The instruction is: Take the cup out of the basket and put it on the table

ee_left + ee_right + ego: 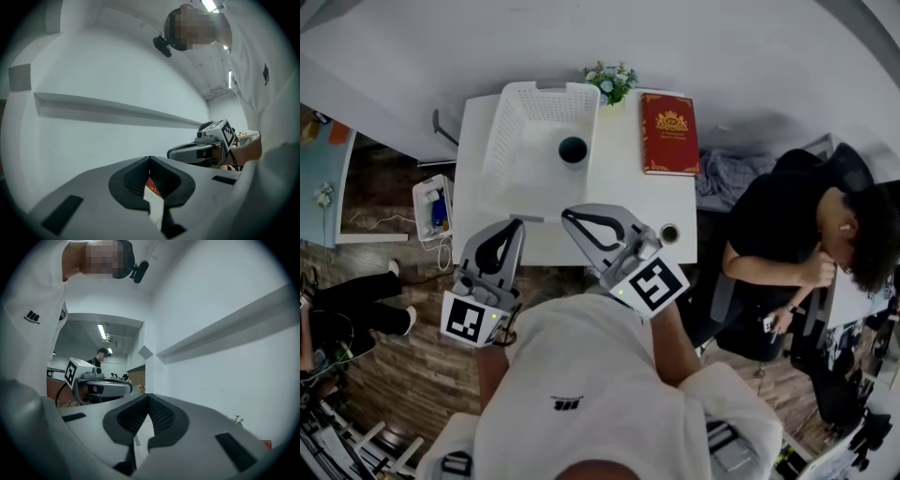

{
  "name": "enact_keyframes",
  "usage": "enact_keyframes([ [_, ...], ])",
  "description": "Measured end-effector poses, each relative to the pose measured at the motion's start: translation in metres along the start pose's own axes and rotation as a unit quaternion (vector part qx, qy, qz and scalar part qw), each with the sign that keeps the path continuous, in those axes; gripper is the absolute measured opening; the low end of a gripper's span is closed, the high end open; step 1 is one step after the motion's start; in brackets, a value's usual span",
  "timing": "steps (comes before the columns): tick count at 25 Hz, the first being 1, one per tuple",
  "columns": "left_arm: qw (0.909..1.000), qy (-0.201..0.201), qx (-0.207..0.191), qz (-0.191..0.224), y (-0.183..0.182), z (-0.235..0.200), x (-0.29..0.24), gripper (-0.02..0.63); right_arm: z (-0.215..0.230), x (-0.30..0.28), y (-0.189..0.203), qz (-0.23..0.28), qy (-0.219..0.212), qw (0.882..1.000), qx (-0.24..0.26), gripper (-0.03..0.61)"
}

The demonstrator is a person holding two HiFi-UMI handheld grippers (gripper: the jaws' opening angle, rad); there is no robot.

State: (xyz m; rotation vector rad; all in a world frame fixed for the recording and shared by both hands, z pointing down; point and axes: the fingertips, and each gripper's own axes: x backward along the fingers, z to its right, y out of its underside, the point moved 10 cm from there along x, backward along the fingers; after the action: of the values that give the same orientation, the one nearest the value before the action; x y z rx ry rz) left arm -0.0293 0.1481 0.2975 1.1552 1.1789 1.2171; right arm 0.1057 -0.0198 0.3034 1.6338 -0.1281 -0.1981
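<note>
No words or numbers you can read. Red book (pixel 670 133): gold crest and lettering, too small. Your white shirt (pixel 581 361): small black logo (pixel 567 403), no legible letters. Left gripper (pixel 518 222) and right gripper (pixel 566 215) cubes: square markers only.

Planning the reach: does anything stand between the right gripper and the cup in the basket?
Only the basket's near wall, between right gripper and cup; the top is open, and nothing else is inside.

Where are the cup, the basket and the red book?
cup (pixel 573 150), head view, its dark top.
basket (pixel 499 141), head view, its left wall.
red book (pixel 670 141), head view, middle of the cover.
</note>
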Motion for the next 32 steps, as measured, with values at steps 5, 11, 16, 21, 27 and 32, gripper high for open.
enact_keyframes([
  [5,0.9999,0.017,0.002,0.002,0.002,-0.016,-0.007,0.011,0.005,-0.009,0.003,-0.016,0.019,1.0,0.004,0.012],
  [11,0.9978,0.067,-0.002,0.007,0.009,-0.051,-0.023,0.011,0.01,-0.028,0.003,-0.024,0.068,0.997,0.002,0.012],
  [16,0.9933,0.115,0.017,-0.002,0.013,-0.084,-0.043,0.011,0.016,-0.05,0.004,-0.043,0.118,0.992,-0.005,0.012],
  [21,0.9874,0.157,0.022,-0.008,0.024,-0.113,-0.057,0.011,0.019,-0.073,0.011,-0.065,0.155,0.986,-0.015,0.012],
  [27,0.9807,0.192,0.036,-0.016,0.035,-0.136,-0.069,0.011,0.025,-0.093,0.016,-0.095,0.192,0.976,-0.028,0.012],
  [32,0.977,0.207,0.044,-0.023,0.044,-0.154,-0.077,0.011,0.033,-0.109,0.023,-0.135,0.224,0.964,-0.04,0.012],
])
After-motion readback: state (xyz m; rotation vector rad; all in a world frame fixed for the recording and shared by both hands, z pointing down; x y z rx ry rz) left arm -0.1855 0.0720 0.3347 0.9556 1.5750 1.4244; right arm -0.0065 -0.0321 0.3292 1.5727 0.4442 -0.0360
